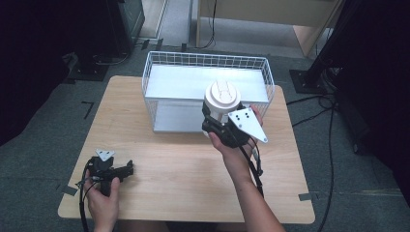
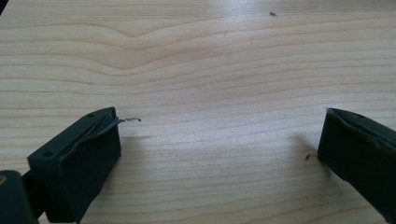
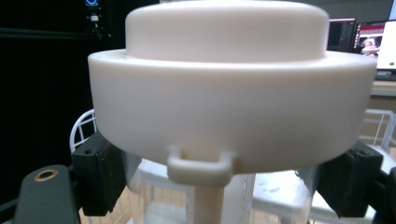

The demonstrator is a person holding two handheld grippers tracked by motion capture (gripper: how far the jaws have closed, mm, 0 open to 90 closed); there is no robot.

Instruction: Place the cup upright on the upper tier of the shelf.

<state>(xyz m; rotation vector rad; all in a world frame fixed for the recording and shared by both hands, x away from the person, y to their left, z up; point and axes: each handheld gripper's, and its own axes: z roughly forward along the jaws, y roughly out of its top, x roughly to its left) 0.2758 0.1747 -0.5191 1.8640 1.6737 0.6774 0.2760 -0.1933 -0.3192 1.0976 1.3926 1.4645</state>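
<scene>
A clear jar with a wide white lid (image 1: 222, 98) hangs above the wooden table (image 1: 169, 159), just in front of the wire basket. My right gripper (image 1: 216, 122) is shut on the jar's clear body below the lid. In the right gripper view the white lid (image 3: 229, 93) looms close, with a small loop latch on its rim, and the black pads (image 3: 98, 172) press on the clear wall at both sides. My left gripper (image 1: 126, 169) rests on the table at the front left. Its jaws stand wide apart over bare wood (image 2: 210, 60), and nothing lies between them.
A white wire basket (image 1: 208, 60) with a pale flat floor stands at the back of the table, right behind the raised jar. Dark stands and cables surround the table on the floor. Bare wood stretches between the two hands.
</scene>
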